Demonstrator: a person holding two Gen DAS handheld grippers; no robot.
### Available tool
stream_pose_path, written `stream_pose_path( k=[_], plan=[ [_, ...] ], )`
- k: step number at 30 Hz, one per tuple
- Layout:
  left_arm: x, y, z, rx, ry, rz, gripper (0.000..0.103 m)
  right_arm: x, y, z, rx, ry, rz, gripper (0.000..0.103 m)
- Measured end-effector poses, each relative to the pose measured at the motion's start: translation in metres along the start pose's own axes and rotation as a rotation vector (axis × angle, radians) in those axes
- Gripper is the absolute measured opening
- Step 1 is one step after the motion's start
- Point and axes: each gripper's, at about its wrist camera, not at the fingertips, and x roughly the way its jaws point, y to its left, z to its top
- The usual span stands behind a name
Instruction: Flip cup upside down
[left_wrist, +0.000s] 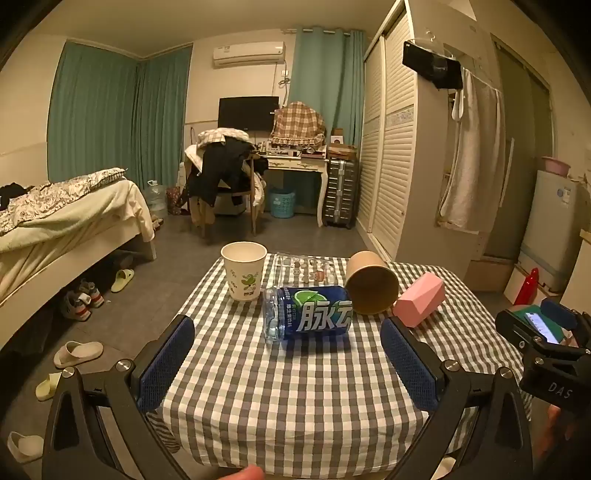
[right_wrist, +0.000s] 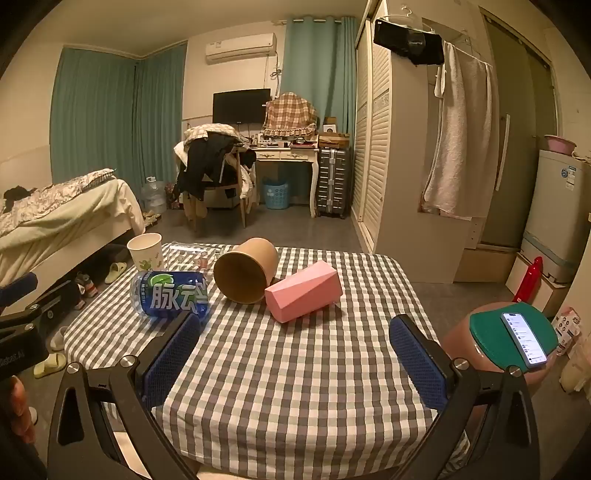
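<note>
Blue-padded fingers of the left gripper (left_wrist: 288, 354) frame the near edge of its view, spread wide apart with nothing between them, hovering over the near part of the table (left_wrist: 295, 406) and its grey-and-white checked cloth. Likewise the right gripper (right_wrist: 295, 354) is held wide apart and grips nothing, above the near half of the same cloth; its body also shows at the right edge of the left wrist view. Largest of the things on the table is a pink faceted box (right_wrist: 303, 291), lying on its side right of centre. Just left of it, a brown paper cup (right_wrist: 245, 271) lies on its side, its open mouth turned toward the cameras and its rim just beside the pink box's near end; whether they touch I cannot tell. Left of that cup a blue-labelled plastic drink bottle (left_wrist: 308, 314) lies on its side across the cloth, close to the brown cup. Behind the bottle, at the far edge, is a flat clear plastic tray (left_wrist: 304, 267) with small pieces in it. At the far left corner stands a white paper cup (left_wrist: 243, 271) with a green print, upright with its mouth up, apart from both grippers.
</note>
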Motion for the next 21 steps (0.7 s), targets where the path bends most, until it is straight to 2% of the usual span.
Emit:
stream_pose_path(
  k=[6, 11, 21],
  plan=[
    [-0.004, 0.008, 0.001, -0.013, -0.004, -0.019, 0.103, 0.000, -0.003, 0.000, 0.007, 0.007, 0.000, 0.103],
    [-0.001, -0.003, 0.000, 0.020, -0.007, 0.013, 0.103, -0.001, -0.001, 0.001, 0.007, 0.018, 0.002, 0.103],
    [0.000, -0.004, -0.001, 0.018, -0.004, 0.014, 0.103, 0.003, 0.000, -0.002, 0.011, 0.023, 0.002, 0.103]
  ],
)
